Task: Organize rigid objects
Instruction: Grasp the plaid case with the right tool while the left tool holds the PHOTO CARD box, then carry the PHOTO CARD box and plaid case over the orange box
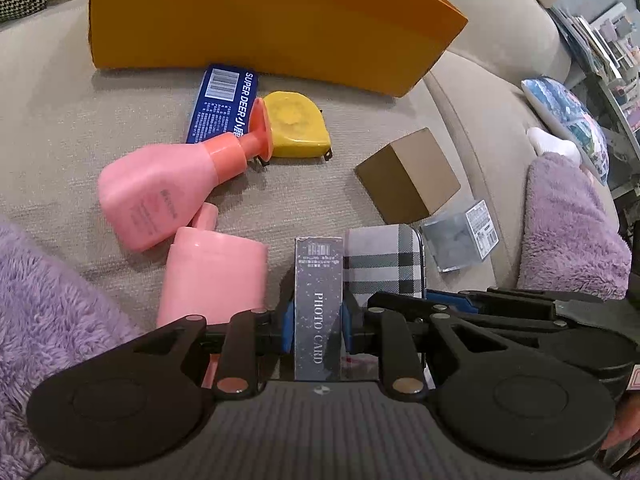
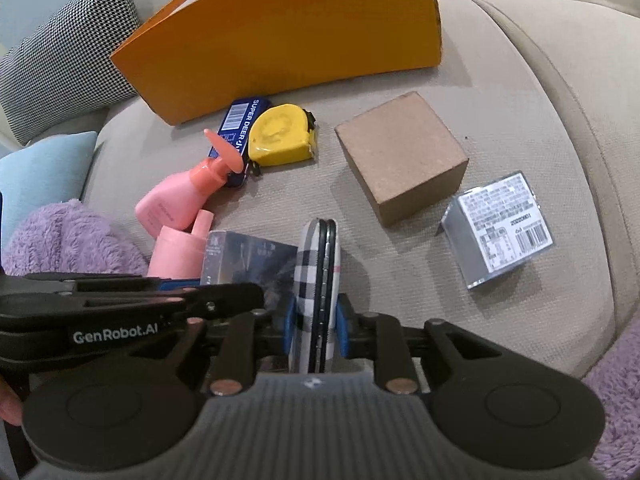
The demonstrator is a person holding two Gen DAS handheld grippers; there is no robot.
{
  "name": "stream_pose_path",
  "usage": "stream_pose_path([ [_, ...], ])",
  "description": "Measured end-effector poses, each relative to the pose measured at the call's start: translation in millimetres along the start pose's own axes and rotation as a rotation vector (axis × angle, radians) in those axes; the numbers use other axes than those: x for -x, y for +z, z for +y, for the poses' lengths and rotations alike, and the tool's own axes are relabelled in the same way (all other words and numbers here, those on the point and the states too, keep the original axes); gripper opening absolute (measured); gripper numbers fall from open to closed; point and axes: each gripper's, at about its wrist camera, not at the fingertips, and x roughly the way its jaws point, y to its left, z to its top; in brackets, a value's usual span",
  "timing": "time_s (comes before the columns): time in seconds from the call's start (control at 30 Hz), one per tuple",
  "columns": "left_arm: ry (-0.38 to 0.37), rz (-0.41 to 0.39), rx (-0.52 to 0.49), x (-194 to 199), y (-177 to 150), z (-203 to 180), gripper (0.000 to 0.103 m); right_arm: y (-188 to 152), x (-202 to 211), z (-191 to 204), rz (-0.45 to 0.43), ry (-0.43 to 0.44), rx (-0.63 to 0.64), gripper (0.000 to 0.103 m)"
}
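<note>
My left gripper [image 1: 318, 322] is shut on a dark grey box marked PHOTO CARD [image 1: 318, 280], held upright between the blue pads. Right beside it, my right gripper [image 2: 316, 330] is shut on a flat plaid case [image 2: 316, 276], held edge-on. That plaid case [image 1: 384, 262] shows face-on in the left wrist view, touching the card box. The photo card box [image 2: 244, 258] sits just left of the case in the right wrist view. Both things are low over the beige sofa cushion [image 2: 500, 80].
An orange open box [image 2: 288, 32] stands at the back. Before it lie a blue box [image 1: 224, 100], a yellow tape measure [image 2: 280, 136], two pink bottles [image 1: 160, 188] [image 1: 212, 276], a brown cube box [image 2: 400, 156] and a silver box [image 2: 496, 228]. Purple fuzzy cushions [image 1: 568, 220] flank the sides.
</note>
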Motion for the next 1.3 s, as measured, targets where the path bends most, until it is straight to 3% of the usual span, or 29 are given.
stream_pose_path([
  [0.2, -0.010, -0.017, 0.005, 2, -1, 0, 0.025, -1, 3, 3, -0.008, -0.010, 0.008, 0.020],
  [0.4, -0.063, -0.102, 0.023, 19, 2, 5, 0.025, 2, 14, 10, -0.031, -0.004, 0.049, 0.019],
  [0.6, -0.131, -0.167, 0.051, 48, 19, 7, 0.025, 25, 39, 18, -0.108, 0.007, 0.107, 0.019],
  [0.83, -0.166, -0.282, 0.028, 95, 64, 8, 0.025, 76, 68, 28, -0.192, 0.039, 0.173, 0.019],
  [1.07, -0.169, -0.383, -0.018, 124, 124, 11, 0.025, 139, 93, 42, -0.335, 0.038, 0.280, 0.019],
  [1.2, -0.153, -0.407, -0.052, 125, 161, 14, 0.025, 178, 92, 44, -0.372, 0.032, 0.295, 0.019],
  [1.3, -0.151, -0.382, -0.053, 116, 188, 26, 0.025, 206, 81, 44, -0.370, 0.002, 0.301, 0.019],
])
